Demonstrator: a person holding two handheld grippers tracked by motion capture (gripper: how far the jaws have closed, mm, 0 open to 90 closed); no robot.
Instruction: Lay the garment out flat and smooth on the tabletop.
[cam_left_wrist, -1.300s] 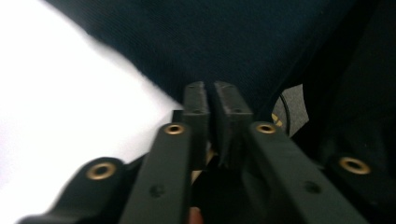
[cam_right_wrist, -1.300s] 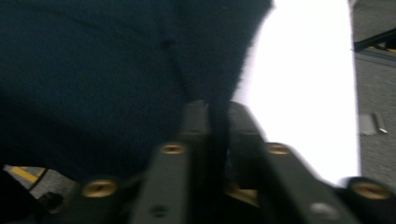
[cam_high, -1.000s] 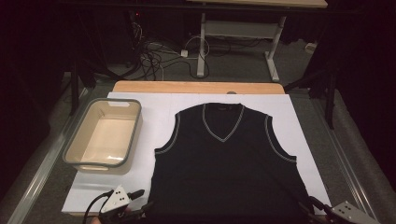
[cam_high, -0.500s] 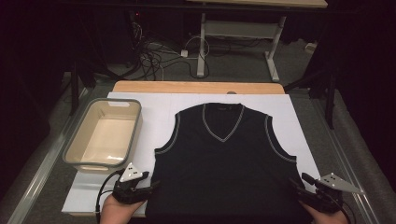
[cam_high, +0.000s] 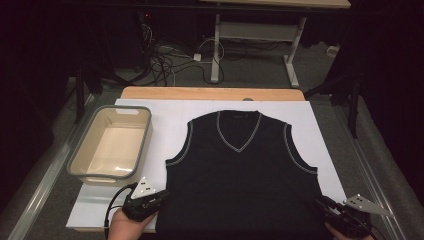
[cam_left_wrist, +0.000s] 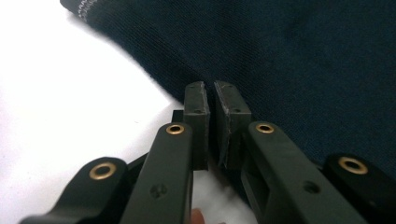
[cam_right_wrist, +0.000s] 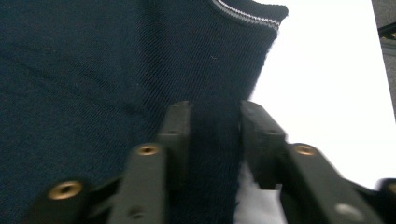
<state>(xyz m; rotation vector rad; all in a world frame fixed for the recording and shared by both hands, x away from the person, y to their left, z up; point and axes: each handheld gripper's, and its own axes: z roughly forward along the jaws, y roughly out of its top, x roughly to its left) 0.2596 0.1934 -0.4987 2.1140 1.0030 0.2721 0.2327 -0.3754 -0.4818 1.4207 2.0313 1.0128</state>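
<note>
White desk sheet (cam_high: 165, 130) carries flat vest (cam_high: 240, 190) near front edge. Left tongs (cam_left_wrist: 210, 95) have just closed, pinching its hem corner; right tongs (cam_right_wrist: 212, 114) closing, fabric between. Soft, light, floppy: grip both lower corners.

A wooden surface (cam_high: 212, 93) is covered almost wholly by a white sheet (cam_high: 170, 125); a strip of bare wood is left showing along the far edge. A dark sleeveless vest (cam_high: 240, 185) is laid flat on the sheet, neckline towards the far edge, hem at the near edge. Left of the vest, just apart from it, a grey-rimmed beige tub (cam_high: 142, 137) is set.
</note>
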